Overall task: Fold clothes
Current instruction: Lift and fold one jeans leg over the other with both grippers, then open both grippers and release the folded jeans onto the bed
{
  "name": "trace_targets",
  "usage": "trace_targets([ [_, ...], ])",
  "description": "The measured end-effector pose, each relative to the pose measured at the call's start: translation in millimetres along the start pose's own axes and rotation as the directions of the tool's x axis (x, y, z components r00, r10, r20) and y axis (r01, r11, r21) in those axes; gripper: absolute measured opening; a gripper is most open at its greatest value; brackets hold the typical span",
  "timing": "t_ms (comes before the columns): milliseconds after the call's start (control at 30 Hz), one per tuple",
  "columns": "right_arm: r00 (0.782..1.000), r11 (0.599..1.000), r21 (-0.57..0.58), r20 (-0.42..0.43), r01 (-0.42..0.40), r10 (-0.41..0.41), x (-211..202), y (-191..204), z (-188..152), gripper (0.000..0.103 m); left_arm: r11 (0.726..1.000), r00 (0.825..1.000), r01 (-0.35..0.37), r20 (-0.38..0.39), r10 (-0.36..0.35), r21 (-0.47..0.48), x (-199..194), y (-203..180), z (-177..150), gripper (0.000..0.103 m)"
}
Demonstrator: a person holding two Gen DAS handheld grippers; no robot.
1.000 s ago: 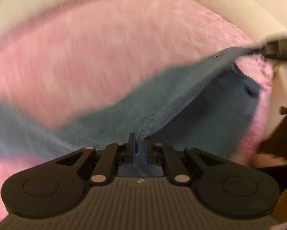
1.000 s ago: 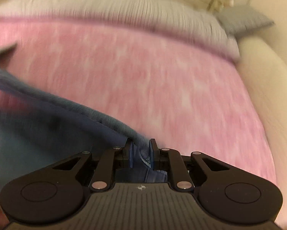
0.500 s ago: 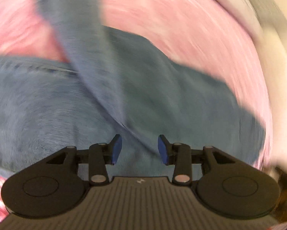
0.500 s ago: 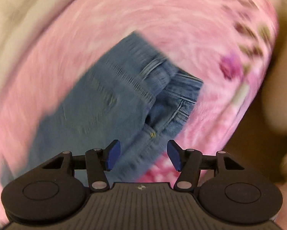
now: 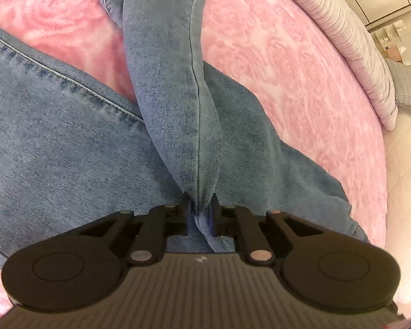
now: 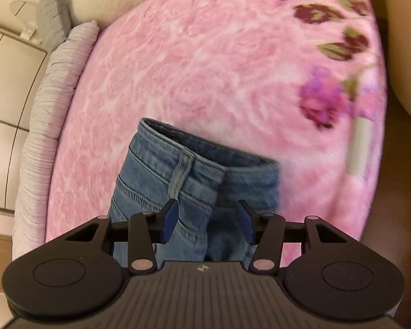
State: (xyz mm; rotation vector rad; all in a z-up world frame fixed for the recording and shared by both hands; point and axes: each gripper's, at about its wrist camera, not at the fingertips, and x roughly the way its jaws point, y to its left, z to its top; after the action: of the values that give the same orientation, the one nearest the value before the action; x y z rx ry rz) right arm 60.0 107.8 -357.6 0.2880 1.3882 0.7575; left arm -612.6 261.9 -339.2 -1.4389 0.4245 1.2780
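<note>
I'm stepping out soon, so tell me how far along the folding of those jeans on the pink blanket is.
Early to midway. Done: the jeans lie spread on the pink blanket. In hand: the left gripper is shut on a raised fold of one leg that runs up toward its hem, while the right gripper hangs open over the waistband. Left: laying that leg flat and folding the jeans into a compact stack.

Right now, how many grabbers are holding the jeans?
1. The left gripper is pinched shut on a fold of the jeans. The right gripper hovers open over the waistband, holding nothing.
</note>
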Motion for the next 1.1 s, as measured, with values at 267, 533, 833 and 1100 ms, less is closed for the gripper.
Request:
trace_targets([
  [267,0.999,0.973,-0.228,0.014,-0.035,0.04,-35,28,6,0.016,0.996,0.991,0.008,0.134,-0.019,0.084,-44,-5,-28,0.003],
  [533,1.0,0.967,-0.254,-0.017,-0.004,-0.001,-35,6,8,0.015,0.996,0.984,-0.023,0.18,0.008,0.085,-51,5,-77,0.003],
  [833,0.998,0.961,-0.269,-0.017,0.061,-0.068,-30,-9,-2,0.014,0.989,0.978,-0.073,0.202,0.046,0.127,-42,13,-93,0.004],
  [1100,0.949,0.838,-0.45,0.083,0.309,-0.305,-39,33,-18,0.071,0.974,0.97,-0.198,0.168,0.178,0.113,-53,15,-102,0.028],
])
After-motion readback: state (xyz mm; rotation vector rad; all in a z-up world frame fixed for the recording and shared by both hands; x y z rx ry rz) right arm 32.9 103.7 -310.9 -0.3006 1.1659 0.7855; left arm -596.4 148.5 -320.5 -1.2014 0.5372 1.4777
